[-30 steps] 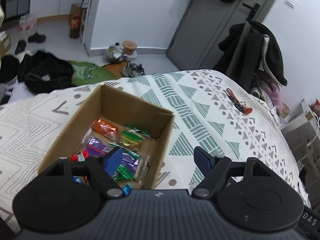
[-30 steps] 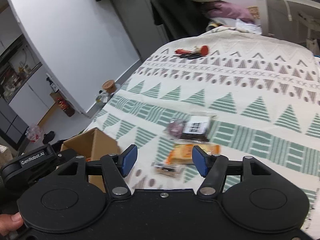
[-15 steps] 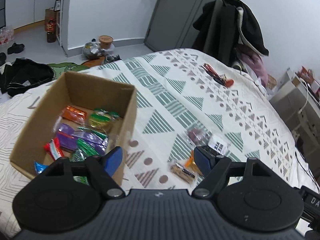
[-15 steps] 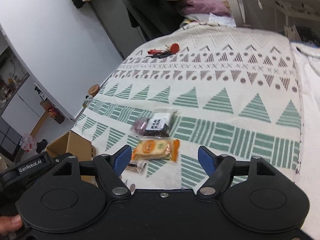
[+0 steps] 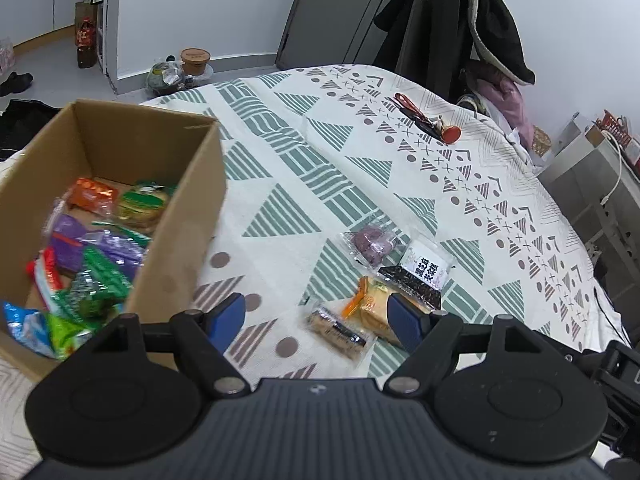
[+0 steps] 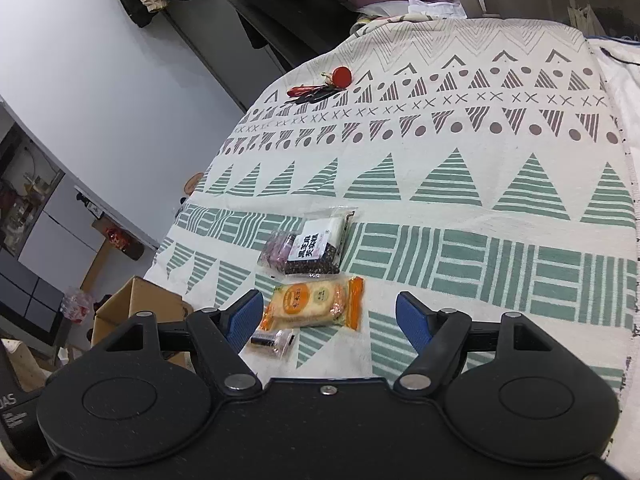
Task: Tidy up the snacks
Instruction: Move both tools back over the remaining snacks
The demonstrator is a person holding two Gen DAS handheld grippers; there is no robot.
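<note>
— Left wrist view: cardboard box [image 5: 120, 184] on the bedspread [image 5: 360, 168] already holds most snacks, gathered for tidiness.

— Leftovers lie beside it: black-label packet [image 6: 316, 246], orange cracker pack [image 6: 314, 306], perhaps a small bar [image 6: 274, 340]. Left gripper [image 5: 316, 318] and right gripper [image 6: 330, 318] both gape, empty, hovering to collect.

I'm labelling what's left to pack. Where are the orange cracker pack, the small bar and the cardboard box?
orange cracker pack [image 6: 316, 306]: right wrist view, middle of the wrapper face.
small bar [image 5: 338, 330]: left wrist view, centre of the clear wrapper.
cardboard box [image 5: 188, 216]: left wrist view, outer right wall.
</note>
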